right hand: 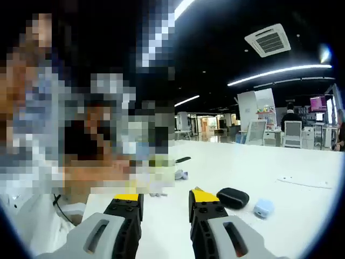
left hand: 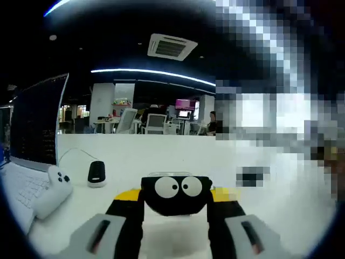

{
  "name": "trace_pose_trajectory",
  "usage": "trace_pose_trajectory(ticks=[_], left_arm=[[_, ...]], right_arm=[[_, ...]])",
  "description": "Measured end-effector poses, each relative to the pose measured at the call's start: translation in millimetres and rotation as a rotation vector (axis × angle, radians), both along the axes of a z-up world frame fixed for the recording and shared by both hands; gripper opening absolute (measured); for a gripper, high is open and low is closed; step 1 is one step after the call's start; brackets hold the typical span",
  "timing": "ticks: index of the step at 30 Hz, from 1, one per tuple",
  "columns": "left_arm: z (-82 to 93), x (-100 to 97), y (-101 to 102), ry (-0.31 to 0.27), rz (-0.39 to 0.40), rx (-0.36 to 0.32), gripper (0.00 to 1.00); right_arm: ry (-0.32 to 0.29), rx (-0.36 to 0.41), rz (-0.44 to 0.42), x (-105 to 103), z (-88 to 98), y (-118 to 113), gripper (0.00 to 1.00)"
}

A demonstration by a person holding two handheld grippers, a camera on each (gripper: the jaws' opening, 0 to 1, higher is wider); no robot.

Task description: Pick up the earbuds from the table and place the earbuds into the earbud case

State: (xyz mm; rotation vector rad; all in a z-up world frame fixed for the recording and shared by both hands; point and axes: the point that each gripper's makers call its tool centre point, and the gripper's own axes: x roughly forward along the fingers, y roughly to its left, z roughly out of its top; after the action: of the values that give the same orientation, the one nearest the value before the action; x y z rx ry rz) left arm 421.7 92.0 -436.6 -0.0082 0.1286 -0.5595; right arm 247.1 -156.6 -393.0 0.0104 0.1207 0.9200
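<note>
Your left gripper (left hand: 175,216) jaws are clamped on the open black oval earbud case (left hand: 175,197) with two white earbuds seated, while the right gripper (right hand: 165,208) jaws stand apart empty over the white table (right hand: 280,167), so closing the lid seems next.

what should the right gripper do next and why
Probably swing the right gripper towards the white table to hunt for the earbuds. It is open and holds nothing, while the left gripper already grips the black earbud case, lid up, two white earbuds seemingly seated. A dark pouch and a small pale blue object lie nearby.
</note>
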Motion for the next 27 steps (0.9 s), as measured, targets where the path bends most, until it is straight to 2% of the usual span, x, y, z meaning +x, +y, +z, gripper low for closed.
trace_pose_trajectory(ticks=[2,4,6,7,9,12,17,19,22,24,25,27], left_arm=[[11.6,-18.9,-14,-0.034,-0.036,-0.007,0.47],[22.2,-31.7,-24,-0.063,-0.066,-0.019,0.47],[31.8,-48.2,-36,-0.108,-0.096,-0.018,0.47],[35.1,-52.6,-40,-0.126,-0.105,-0.012,0.47],[47.2,-69.0,-53,-0.21,-0.117,0.021,0.47],[56.7,-91.6,-71,-0.31,-0.12,0.077,0.47],[67.3,-125.3,-100,-0.392,-0.138,0.056,0.47],[71.3,-135.1,-109,-0.414,-0.138,0.04,0.47],[73.0,-147.3,-123,-0.431,-0.147,0.031,0.48],[74.3,-153.9,-131,-0.459,-0.152,0.041,0.48],[75.7,-158.0,-136,-0.494,-0.145,0.071,0.48],[75.4,-165.8,-143,-0.509,-0.145,0.066,0.48]], right_arm=[[-0.042,-0.09,-0.003,-1,-6.5,3,0.32],[-0.023,-0.052,0.017,-6,-3.8,10,0.31],[0.024,0.045,0.055,-12,2.8,18,0.3],[0.067,0.109,0.074,-14,5.4,21,0.29],[0.173,0.23,0.114,-17,7.3,28,0.27],[0.246,0.338,0.158,-19,11.0,39,0.25],[0.254,0.357,0.194,-24,13.5,56,0.29],[0.259,0.361,0.196,-23,12.8,61,0.33],[0.265,0.381,0.203,-26,13.5,69,0.33],[0.271,0.392,0.188,-25,13.9,71,0.34],[0.263,0.403,0.17,-22,15.5,69,0.34],[0.258,0.406,0.148,-20,15.7,68,0.35]])
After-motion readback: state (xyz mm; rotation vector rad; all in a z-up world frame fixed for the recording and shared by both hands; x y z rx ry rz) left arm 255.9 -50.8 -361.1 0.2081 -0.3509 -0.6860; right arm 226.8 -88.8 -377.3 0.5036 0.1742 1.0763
